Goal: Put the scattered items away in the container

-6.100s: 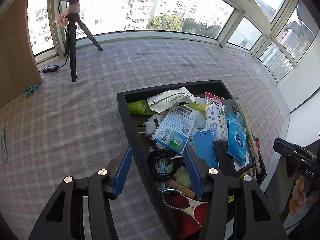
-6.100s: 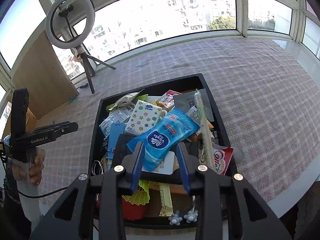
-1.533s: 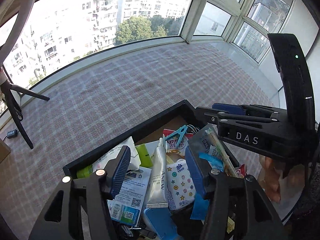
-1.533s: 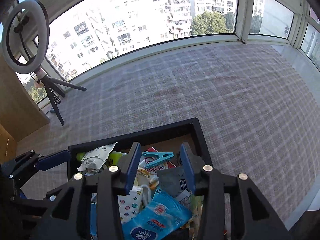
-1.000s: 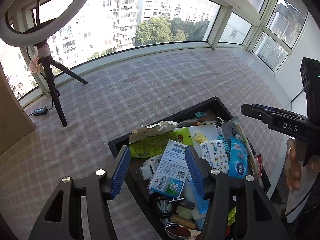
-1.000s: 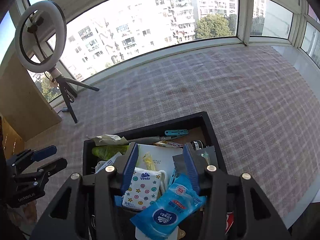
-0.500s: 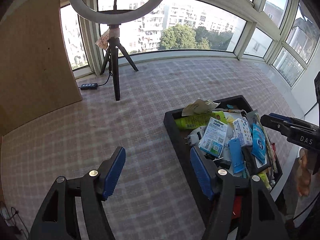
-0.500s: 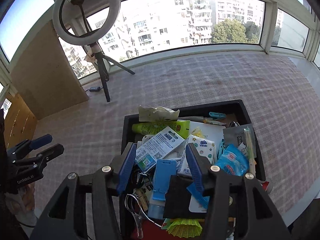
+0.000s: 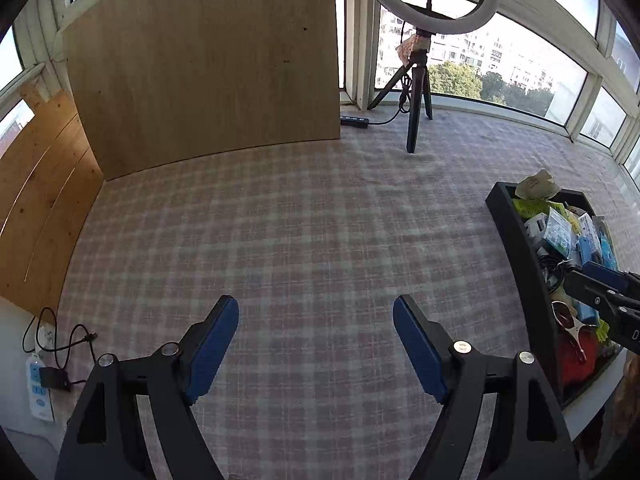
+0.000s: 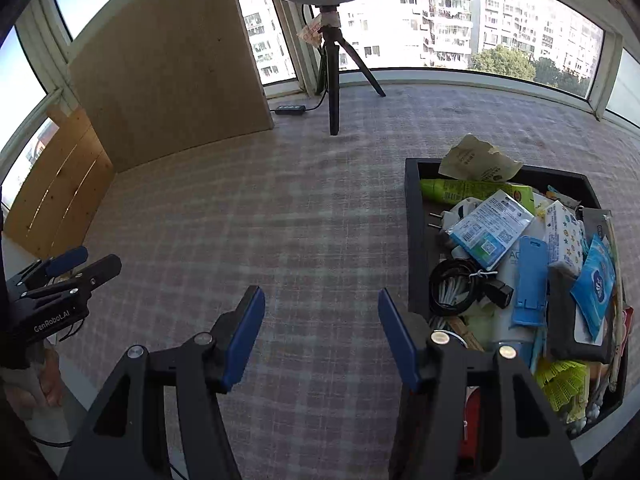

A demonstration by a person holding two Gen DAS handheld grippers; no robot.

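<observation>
A black tray (image 10: 414,216) sits at the right of the right wrist view, piled with several items: a green tube (image 10: 472,190), a blue phone stand (image 10: 530,280), a coiled black cable (image 10: 456,286), tissue packs. In the left wrist view the same black tray (image 9: 520,240) lies at the far right. My left gripper (image 9: 316,320) hangs over bare checked cloth, jaws wide, nothing between them. My right gripper (image 10: 322,312) hovers left of the tray, its jaws opening and empty. Each gripper shows at the edge of the other's view.
A ring light on a tripod (image 9: 416,120) stands at the back by the windows, with a black controller and cable (image 9: 354,121) beside it. A wooden board (image 9: 208,64) leans at the back left. A power strip (image 9: 38,384) lies at the lower left edge.
Both grippers have swung left, away from the tray, and their jaws have widened. The tray has slid from the centre to the right side of both views.
</observation>
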